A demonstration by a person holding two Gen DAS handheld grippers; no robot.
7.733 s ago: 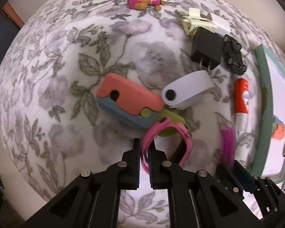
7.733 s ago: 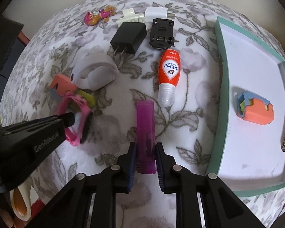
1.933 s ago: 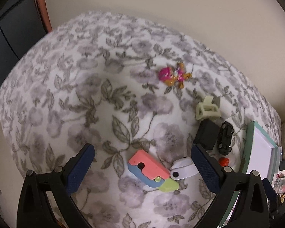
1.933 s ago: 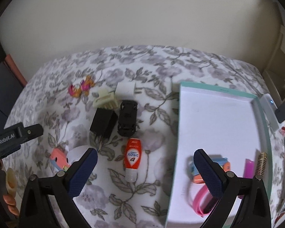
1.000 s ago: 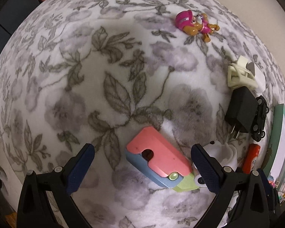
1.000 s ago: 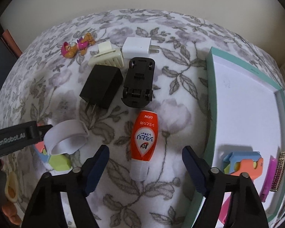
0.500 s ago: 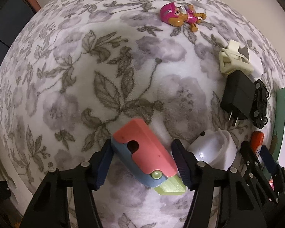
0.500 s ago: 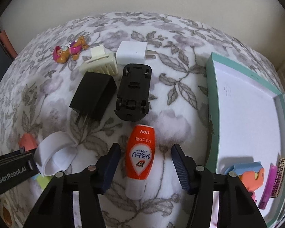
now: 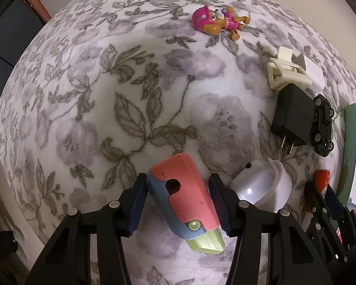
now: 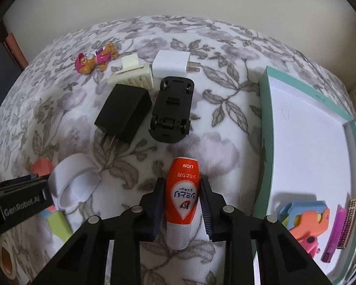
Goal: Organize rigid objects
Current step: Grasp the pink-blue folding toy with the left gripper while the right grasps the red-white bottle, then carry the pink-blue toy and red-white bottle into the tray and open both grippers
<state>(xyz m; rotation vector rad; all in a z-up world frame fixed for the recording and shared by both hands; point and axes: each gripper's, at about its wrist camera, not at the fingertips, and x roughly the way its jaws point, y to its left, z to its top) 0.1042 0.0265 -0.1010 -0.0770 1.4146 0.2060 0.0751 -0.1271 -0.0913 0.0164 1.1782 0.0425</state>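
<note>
A coral, blue and lime-green toy knife (image 9: 185, 199) lies on the floral cloth between the two fingers of my left gripper (image 9: 179, 185); the jaws stand close on both sides of it, narrow gaps showing. An orange-red LION tube (image 10: 182, 197) with a clear cap lies between the fingers of my right gripper (image 10: 181, 190), jaws nearly touching it. The teal-rimmed white tray (image 10: 264, 128) at right holds another coral and blue toy (image 10: 303, 216), a purple comb (image 10: 334, 235) and a pink band.
On the cloth lie a white ring-shaped holder (image 9: 261, 187), a black charger (image 10: 123, 114), an upturned black toy car (image 10: 172, 109), a white charger (image 10: 172, 67), a cream clip (image 10: 134, 74) and a pink dog figure (image 9: 216, 21). A tape roll (image 10: 6, 258) sits at lower left.
Both grippers have come down and narrowed: the left around the coral and blue toy knife, the right around the orange tube. Earlier both were wide open and higher up.
</note>
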